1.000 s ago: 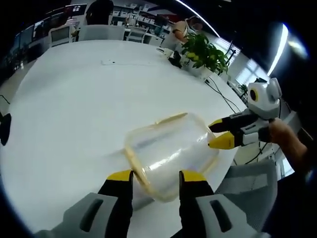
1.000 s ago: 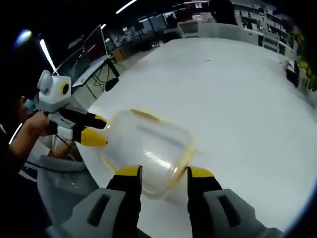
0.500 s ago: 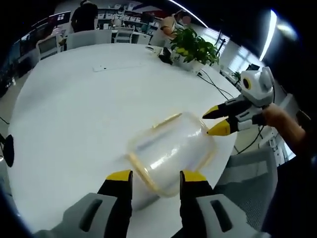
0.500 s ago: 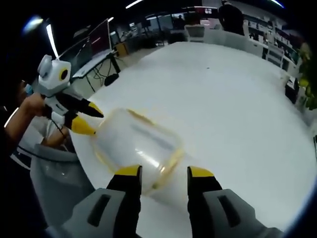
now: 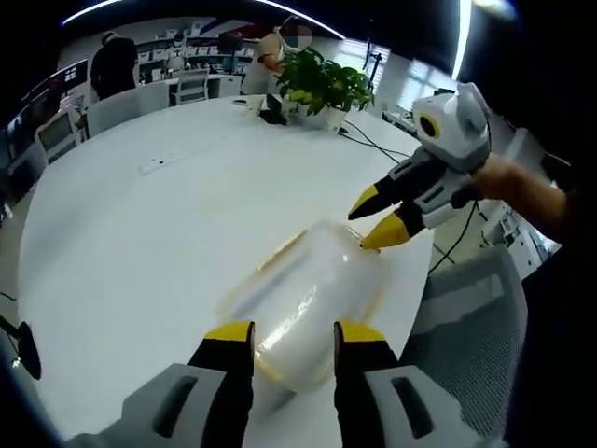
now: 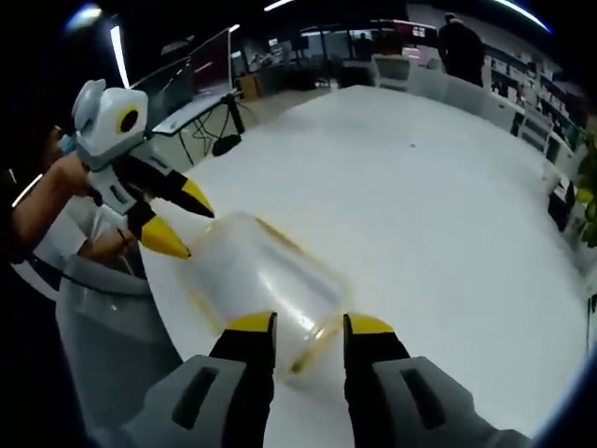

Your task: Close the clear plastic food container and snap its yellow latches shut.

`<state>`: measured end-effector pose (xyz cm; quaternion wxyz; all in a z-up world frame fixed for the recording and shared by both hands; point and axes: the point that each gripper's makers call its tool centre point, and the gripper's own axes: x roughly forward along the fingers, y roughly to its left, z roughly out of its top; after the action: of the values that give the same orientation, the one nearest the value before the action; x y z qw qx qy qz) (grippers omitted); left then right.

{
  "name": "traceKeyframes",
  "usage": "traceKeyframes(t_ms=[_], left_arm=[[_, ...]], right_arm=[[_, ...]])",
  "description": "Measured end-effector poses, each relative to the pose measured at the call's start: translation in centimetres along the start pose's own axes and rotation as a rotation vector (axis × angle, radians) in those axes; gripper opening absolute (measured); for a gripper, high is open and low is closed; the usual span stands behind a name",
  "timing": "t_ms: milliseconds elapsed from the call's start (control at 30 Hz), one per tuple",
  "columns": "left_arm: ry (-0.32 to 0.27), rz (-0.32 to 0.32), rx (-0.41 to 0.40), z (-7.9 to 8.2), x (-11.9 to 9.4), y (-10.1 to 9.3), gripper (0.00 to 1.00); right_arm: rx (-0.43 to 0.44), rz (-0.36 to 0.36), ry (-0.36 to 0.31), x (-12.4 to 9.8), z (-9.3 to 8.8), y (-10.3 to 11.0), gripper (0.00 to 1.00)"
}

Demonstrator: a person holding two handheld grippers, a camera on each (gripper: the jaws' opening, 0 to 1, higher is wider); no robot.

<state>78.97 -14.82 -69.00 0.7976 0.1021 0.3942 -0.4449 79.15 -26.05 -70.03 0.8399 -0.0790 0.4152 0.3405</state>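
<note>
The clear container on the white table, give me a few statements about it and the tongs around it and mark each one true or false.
1. The clear container rests on a white table. True.
2. The container is full of food. False: it looks empty and see-through.
3. Both the left tongs and the right tongs stand open. True.
4. A potted plant stands at the table's far side in the left gripper view. True.
5. The table is dark wood. False: it is plain white.
</note>
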Motion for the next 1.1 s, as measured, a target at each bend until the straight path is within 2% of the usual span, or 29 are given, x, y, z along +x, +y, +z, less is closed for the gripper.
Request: traceKeyframes(t_ms=[300, 700, 1100], left_arm=[[0.002, -0.052, 0.075, 1.1, 1.3, -1.4, 0.22], [0.038, -0.106, 0.172, 1.3, 3.0, -2.7, 0.20], [0.052, -0.155, 0.239, 1.3, 4.0, -3.7, 0.17]], right_arm=[[-0.023, 0.060, -0.006, 1.1, 1.1, 0.6, 0.21], [-0.069, 0.130, -0.011, 2.3, 2.4, 1.7, 0.13], [-0.143, 0.198, 0.009, 3.8, 3.4, 3.1, 0.11]])
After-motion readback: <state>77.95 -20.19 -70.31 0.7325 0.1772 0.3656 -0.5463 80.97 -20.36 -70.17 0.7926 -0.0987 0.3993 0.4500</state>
